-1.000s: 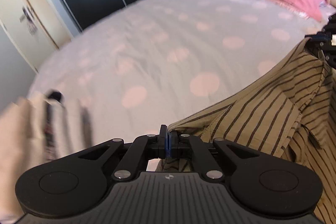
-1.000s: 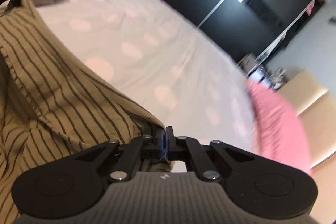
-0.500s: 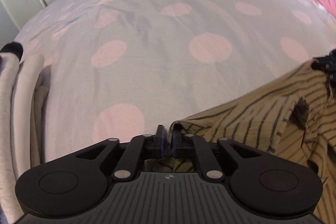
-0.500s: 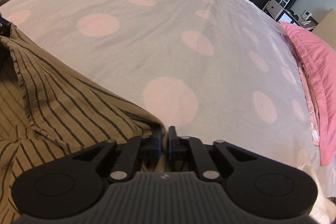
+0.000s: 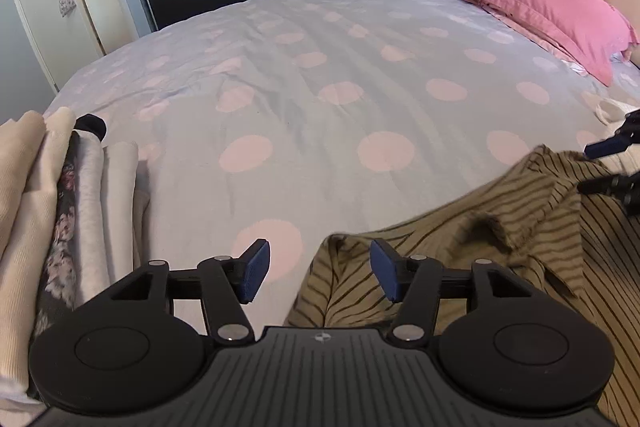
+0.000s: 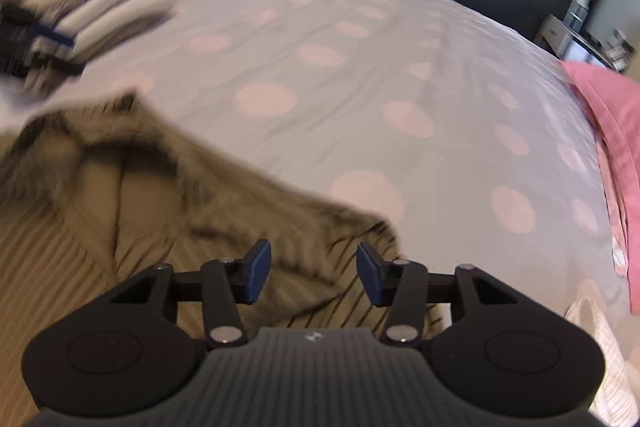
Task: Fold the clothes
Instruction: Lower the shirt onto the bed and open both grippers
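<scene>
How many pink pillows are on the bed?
1. The pink pillow lies at the head of the bed, against the headboard; the right wrist view shows it at the right edge. Others may lie out of view.

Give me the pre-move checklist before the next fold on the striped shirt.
1. Left gripper released: ok, fingers wide apart, nothing between them.
2. Right gripper released: ok, open above the cloth.
3. Striped shirt lying on the bedspread: ok, it rests there, held by neither gripper.
4. Shirt spread flat: not ok, the collar area is rumpled and the near edge is bunched by the left gripper.
5. Shirt apart from the stack of folded clothes: ok, bare bedspread shows between them.
6. Full outline of the shirt, sleeves included: cannot tell, it runs out of frame and the right wrist view is blurred.
</scene>
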{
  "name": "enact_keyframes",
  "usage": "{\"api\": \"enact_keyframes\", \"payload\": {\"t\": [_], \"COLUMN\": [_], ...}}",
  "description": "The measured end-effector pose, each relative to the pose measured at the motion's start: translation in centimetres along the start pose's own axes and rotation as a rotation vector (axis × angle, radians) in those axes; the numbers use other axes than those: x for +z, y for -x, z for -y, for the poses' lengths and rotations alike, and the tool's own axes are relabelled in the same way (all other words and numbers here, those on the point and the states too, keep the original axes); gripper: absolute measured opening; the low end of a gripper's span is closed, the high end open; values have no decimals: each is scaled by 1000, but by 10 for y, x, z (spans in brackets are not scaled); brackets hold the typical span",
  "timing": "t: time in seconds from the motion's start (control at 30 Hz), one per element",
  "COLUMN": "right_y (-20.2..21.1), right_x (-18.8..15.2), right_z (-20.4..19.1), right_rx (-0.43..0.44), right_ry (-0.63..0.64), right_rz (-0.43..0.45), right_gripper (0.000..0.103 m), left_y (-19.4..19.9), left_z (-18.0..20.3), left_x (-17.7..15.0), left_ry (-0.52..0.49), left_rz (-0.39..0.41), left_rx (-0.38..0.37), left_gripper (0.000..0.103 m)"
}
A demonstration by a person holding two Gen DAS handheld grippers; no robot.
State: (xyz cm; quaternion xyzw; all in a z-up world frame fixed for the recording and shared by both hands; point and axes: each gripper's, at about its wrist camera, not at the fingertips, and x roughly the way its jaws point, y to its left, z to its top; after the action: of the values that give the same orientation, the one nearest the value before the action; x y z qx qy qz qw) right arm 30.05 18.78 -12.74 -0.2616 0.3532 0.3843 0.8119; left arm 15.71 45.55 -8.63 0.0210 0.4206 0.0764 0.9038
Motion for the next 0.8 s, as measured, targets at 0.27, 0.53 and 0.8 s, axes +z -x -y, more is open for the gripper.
{"api": "enact_keyframes", "payload": {"t": [0.27,0.53,0.8], "right_y": [-22,-46,-46], "right_x": [-13,6,48], "right_z": [-13,1,31], "right_rx": [-35,-22,-89], "right_ry": [-26,-76,-162], "right_rz": [-23,-6,100], "right_gripper": [52,9,3], "left_y": [-18,-71,-70], "left_z": [46,41,20], "left_x": [-28,-21,30], "left_ry": [-221,-87,39], "left_rz": [-55,-107,13], "left_rx": [-79,-50,-63], "left_gripper": [64,11,0]}}
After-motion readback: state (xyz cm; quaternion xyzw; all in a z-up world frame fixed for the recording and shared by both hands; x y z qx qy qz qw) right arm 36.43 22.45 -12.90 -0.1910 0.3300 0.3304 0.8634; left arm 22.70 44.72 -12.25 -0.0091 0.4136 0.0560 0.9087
